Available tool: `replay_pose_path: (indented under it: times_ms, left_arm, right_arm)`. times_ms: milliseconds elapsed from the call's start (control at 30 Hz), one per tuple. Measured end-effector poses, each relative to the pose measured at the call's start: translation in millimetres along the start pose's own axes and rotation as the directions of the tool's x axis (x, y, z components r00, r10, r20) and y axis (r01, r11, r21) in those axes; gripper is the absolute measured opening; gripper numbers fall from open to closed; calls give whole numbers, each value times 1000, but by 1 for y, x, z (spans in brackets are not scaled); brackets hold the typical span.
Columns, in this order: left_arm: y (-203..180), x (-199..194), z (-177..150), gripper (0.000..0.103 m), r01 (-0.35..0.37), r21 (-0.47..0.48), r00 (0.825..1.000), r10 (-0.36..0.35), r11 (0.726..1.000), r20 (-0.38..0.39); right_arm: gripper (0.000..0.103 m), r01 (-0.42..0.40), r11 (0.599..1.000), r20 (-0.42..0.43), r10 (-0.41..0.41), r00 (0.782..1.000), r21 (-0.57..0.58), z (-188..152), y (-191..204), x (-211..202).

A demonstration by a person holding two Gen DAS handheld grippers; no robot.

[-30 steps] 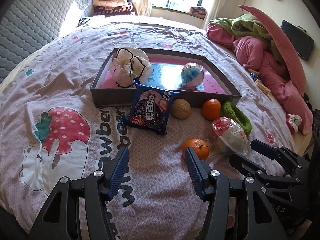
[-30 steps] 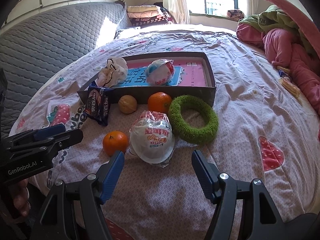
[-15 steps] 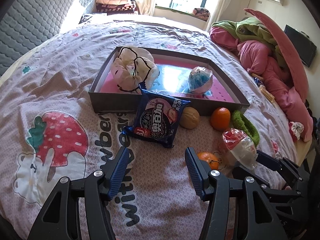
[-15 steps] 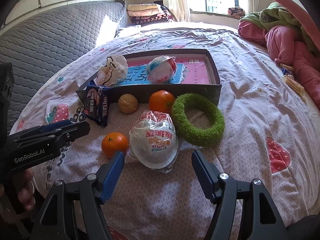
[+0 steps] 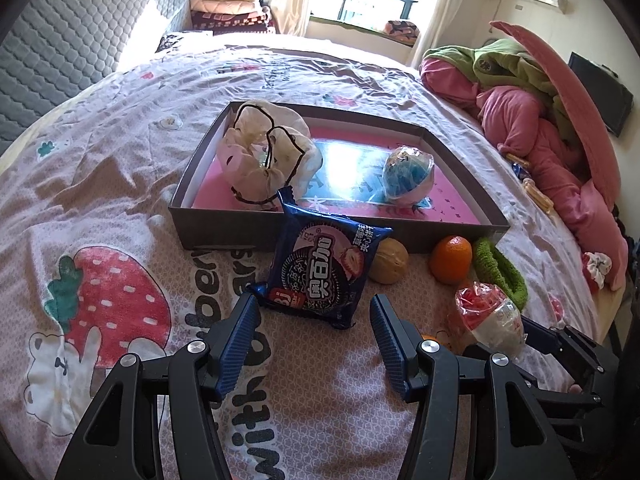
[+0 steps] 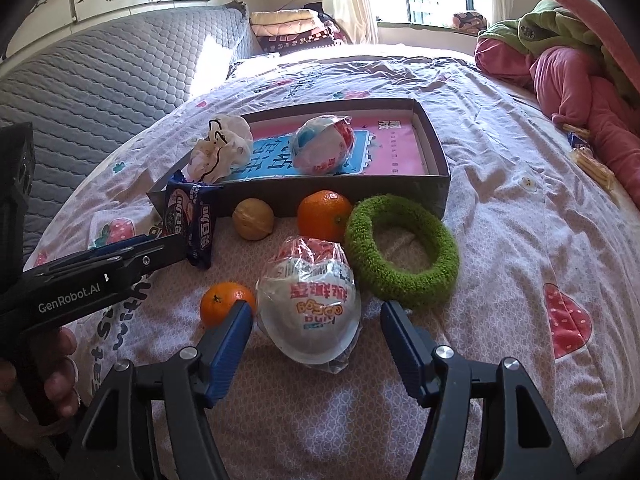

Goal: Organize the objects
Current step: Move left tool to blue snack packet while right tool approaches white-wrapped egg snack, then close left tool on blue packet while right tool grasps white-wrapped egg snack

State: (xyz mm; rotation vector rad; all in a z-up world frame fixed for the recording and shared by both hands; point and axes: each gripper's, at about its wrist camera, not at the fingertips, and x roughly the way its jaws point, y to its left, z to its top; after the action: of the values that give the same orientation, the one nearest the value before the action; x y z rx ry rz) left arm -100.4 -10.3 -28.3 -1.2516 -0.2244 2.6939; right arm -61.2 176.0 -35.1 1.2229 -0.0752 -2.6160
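While the left gripper (image 5: pixel 314 338) hovers with fingers apart just short of the blue cookie packet (image 5: pixel 320 270) leaning on the box (image 5: pixel 224 228), the right gripper (image 6: pixel 316 344) is closing around the wrapped toy egg (image 6: pixel 310 300) on the bedspread (image 6: pixel 500 216), pads not yet touching. An orange (image 6: pixel 224 304) sits just beside.
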Motion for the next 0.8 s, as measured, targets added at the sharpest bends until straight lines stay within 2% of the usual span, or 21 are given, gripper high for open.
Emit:
replay_pose_path:
  times_ms: [333,800]
  left_arm:
    - [3,14,6,61,1,1,1000,-1,1000,-8]
    - [4,32,13,68,-11,9,1000,11,1000,-4]
  right_arm:
    - [54,0,1000,-18,0,1000,-14,4,4,12]
    - [54,-18,999,-8,18,1000,-33,6,9,17]
